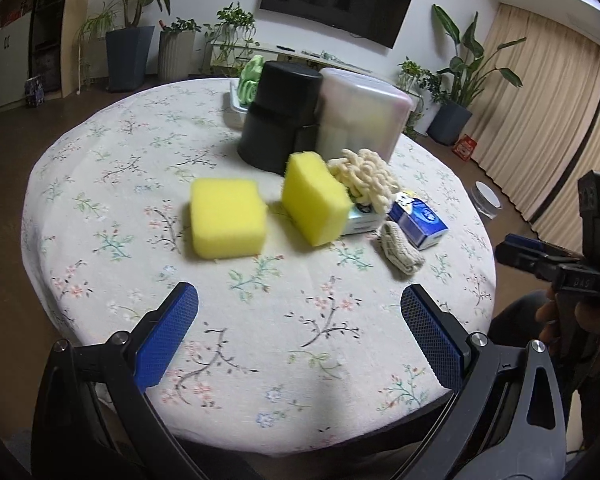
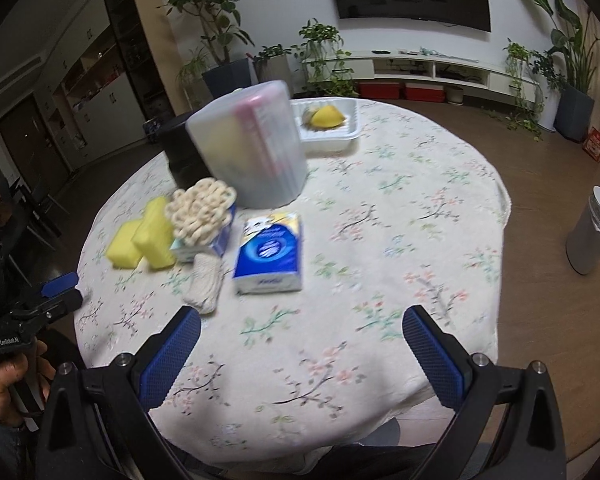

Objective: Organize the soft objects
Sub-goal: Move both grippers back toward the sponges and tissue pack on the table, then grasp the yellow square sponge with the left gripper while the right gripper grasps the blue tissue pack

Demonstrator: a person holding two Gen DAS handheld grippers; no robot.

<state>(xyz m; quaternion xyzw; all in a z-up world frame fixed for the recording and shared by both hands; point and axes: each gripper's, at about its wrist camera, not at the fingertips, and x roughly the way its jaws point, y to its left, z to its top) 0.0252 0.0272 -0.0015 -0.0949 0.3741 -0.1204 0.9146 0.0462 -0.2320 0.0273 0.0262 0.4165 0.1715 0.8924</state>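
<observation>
Two yellow sponges on the floral-cloth bench (image 1: 100, 184): flat sponge (image 1: 229, 218) lies alone, tilted sponge (image 1: 315, 199) leans against a tissue pack under the cream knit bundle (image 1: 364, 176). Blue tissue pack (image 2: 269, 253) just beside; folded knit cloth (image 2: 204, 282) nearest the front edge. Black canister (image 1: 278, 116) and frosted container (image 1: 360, 114) stand behind, touching. Left gripper (image 1: 299, 316) fingers spread wide, empty, over bare cloth. Right gripper (image 2: 301, 338) likewise spread, holding nothing.
</observation>
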